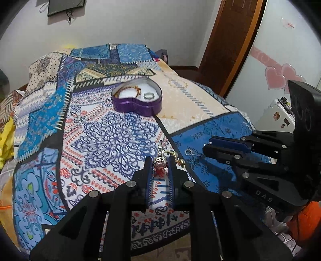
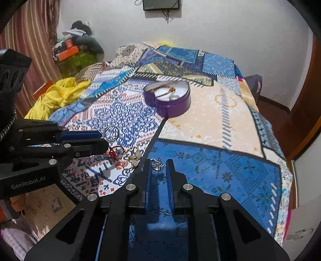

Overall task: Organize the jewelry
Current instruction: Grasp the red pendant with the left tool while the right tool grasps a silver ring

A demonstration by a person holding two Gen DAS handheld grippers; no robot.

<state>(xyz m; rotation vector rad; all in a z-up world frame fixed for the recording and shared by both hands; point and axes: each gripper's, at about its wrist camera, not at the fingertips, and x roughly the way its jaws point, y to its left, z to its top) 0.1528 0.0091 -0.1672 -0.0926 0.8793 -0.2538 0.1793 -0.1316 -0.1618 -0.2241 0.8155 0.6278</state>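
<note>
Ring (image 2: 156,166) sits pinched between right claw (image 2: 158,167) tips, above bedspread (image 2: 210,170).

A patchwork-print bedspread in blue, cream and orange (image 2: 210,124) covers the bed. A crumpled yellow cloth (image 2: 58,96) lies at its left edge. Beyond it stands a heap of clothes and orange boxes (image 2: 76,48) beside a striped reddish curtain (image 2: 30,40). A dark wall-mounted panel (image 2: 161,5) hangs above. A brown wooden door frame (image 1: 230,44) stands right, beside pink heart stickers (image 1: 280,77).

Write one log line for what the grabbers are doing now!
left gripper: shut on ring | right gripper: shut on small ring | heart box: open
</note>
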